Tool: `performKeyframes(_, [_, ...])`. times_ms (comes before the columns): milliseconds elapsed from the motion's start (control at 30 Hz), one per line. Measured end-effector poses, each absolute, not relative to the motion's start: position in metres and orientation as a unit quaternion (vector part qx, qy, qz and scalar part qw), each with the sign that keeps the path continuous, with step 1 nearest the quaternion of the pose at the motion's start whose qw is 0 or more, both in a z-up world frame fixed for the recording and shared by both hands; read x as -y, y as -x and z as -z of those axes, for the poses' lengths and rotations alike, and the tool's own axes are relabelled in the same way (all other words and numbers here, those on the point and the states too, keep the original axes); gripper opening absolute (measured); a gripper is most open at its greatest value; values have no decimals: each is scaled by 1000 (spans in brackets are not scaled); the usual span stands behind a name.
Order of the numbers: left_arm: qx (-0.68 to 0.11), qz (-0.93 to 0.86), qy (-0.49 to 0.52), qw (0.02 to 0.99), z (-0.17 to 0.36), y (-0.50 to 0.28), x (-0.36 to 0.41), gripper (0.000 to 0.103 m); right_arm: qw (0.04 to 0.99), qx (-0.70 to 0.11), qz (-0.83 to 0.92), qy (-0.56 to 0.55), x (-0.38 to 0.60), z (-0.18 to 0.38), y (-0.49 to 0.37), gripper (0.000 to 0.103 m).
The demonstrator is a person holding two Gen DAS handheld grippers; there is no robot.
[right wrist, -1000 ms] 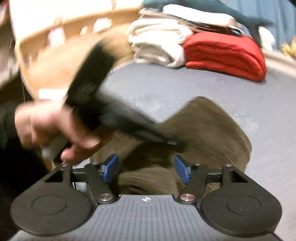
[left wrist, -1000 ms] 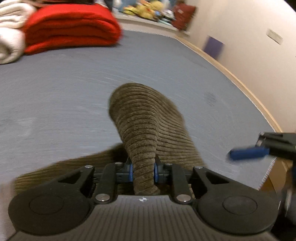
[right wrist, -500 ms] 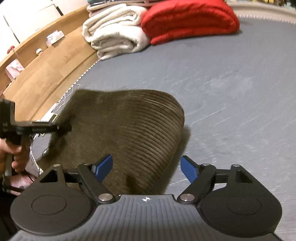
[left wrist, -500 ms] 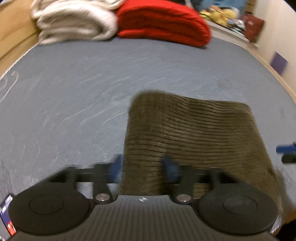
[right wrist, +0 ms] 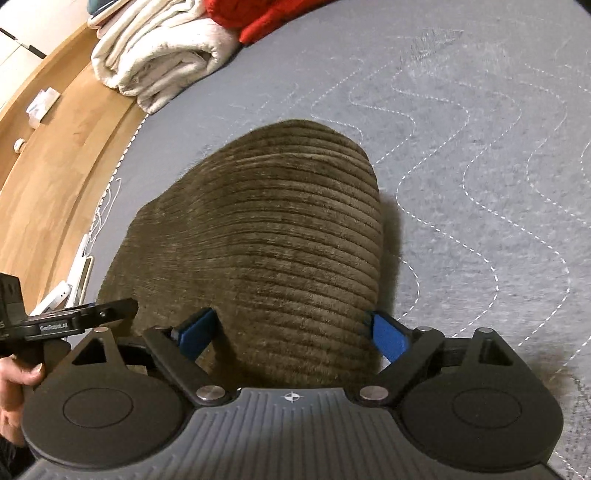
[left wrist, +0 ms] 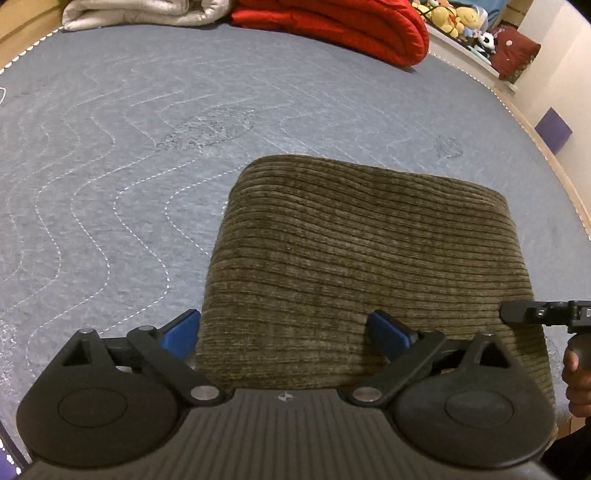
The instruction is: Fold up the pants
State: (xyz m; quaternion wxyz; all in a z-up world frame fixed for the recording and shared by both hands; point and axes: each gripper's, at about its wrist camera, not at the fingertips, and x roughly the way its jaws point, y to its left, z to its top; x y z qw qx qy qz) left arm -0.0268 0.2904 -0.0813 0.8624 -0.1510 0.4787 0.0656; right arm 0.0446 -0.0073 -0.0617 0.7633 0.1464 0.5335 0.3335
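The brown corduroy pants (left wrist: 369, 258) lie folded into a flat rectangle on the grey quilted bed (left wrist: 110, 147). They also show in the right wrist view (right wrist: 266, 240). My left gripper (left wrist: 286, 334) is open, its blue pads apart over the near left edge of the pants, holding nothing. My right gripper (right wrist: 291, 334) is open over the near right end of the pants, holding nothing. The right gripper shows at the right edge of the left wrist view (left wrist: 546, 314). The left gripper shows at the left edge of the right wrist view (right wrist: 74, 319).
A folded red blanket (left wrist: 340, 26) and a folded white blanket (left wrist: 140, 13) lie at the far end of the bed. Plush toys (left wrist: 454, 18) sit on a ledge beyond. A wooden floor (right wrist: 55, 155) runs beside the bed, with a white charger (right wrist: 70, 291) near its edge.
My left gripper has let go of the pants and opened. The raised fold of fabric has been laid down flat. Both grippers have drawn back to the near edge.
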Motion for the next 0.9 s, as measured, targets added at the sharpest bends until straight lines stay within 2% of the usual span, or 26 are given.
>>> performKeyframes(367, [-481, -62, 156, 860, 95, 15, -295, 99, 757, -543, -336, -139, -5, 70, -48, 93])
performKeyframes(533, [-486, -45, 205, 848, 107, 14, -306, 100, 758, -543, -336, -136, -11, 70, -48, 92])
performKeyframes(700, [-490, -12, 261, 832, 126, 12, -316, 96, 772, -529, -329, -123, -17, 65, -42, 70])
performKeyframes(767, [-485, 6, 275, 830, 128, 11, -319, 83, 775, -523, -331, -125, -17, 62, -40, 56])
performKeyframes(800, [-483, 6, 273, 832, 127, 10, -318, 82, 777, -521, -331, -127, -17, 61, -39, 53])
performKeyframes(867, [-480, 8, 257, 838, 122, 9, -311, 70, 777, -517, -332, -138, -13, 58, -39, 44])
performKeyframes(900, [-480, 4, 248, 841, 118, 8, -307, 68, 777, -514, -335, -142, -10, 56, -38, 42])
